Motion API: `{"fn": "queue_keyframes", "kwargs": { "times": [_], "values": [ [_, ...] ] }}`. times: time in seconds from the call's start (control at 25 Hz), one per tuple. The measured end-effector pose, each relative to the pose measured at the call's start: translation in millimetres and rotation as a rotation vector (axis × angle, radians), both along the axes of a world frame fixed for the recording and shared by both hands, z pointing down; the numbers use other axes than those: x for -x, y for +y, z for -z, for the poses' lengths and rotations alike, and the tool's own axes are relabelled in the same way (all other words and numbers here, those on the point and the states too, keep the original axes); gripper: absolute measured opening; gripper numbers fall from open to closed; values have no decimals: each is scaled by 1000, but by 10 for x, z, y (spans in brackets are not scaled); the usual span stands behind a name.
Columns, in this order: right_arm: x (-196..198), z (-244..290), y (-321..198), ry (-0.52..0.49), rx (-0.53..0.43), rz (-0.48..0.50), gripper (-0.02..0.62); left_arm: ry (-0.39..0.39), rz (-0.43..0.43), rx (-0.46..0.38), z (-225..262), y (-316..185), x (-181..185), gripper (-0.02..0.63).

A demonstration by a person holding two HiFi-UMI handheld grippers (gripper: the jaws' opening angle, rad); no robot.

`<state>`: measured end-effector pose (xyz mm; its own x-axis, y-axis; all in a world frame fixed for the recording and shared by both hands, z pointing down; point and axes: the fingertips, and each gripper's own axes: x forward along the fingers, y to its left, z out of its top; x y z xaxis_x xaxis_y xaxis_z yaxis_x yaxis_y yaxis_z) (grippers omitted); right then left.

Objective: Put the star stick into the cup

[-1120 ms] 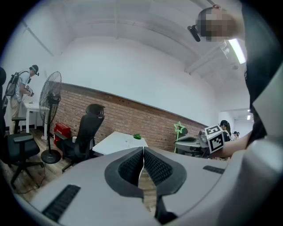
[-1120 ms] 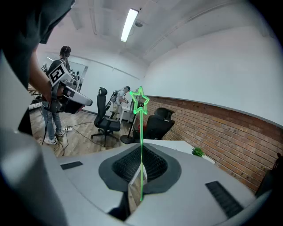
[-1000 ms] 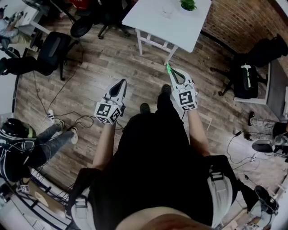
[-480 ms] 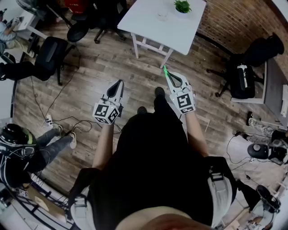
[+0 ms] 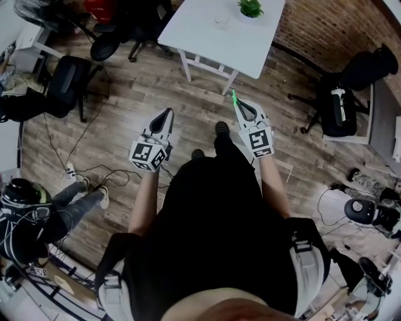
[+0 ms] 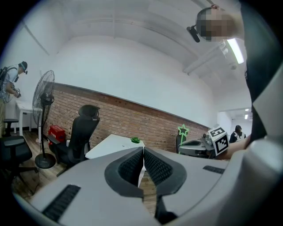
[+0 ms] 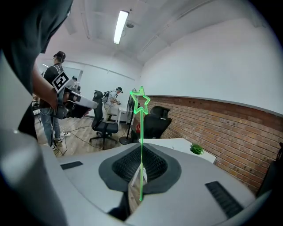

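The green star stick (image 7: 141,132) stands upright between the jaws of my right gripper (image 7: 141,152), which is shut on it, with the star (image 7: 140,100) above the jaws. In the head view the right gripper (image 5: 239,105) is held over the wooden floor, short of the white table (image 5: 207,44). The stick (image 5: 234,98) pokes out towards that table. A small clear cup (image 5: 221,22) stands on the table, near a green plant (image 5: 250,7). My left gripper (image 5: 164,116) hangs beside the right one, shut and empty, its pads (image 6: 132,165) pressed together.
Black office chairs (image 5: 69,78) and floor cables (image 5: 94,169) lie to the left. A black bag on a stand (image 5: 341,106) is at the right, by the brick wall (image 5: 326,25). A person sits at the lower left (image 5: 37,207). My feet (image 5: 222,128) are between the grippers.
In the head view the table has drifted left and slightly nearer. Both grippers keep their pose, and the star stick stays in the right gripper.
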<state>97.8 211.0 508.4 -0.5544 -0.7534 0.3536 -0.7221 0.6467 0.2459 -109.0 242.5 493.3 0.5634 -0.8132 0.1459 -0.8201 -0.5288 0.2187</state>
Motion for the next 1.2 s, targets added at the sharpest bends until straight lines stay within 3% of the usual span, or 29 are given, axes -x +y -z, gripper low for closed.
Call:
{"fn": "queue_keyframes", "kwargs": {
  "times": [1.2],
  "values": [
    [-133, -54, -1236, 16, 35, 119, 6, -22, 98, 27, 0, -943, -175, 21]
  ]
}}
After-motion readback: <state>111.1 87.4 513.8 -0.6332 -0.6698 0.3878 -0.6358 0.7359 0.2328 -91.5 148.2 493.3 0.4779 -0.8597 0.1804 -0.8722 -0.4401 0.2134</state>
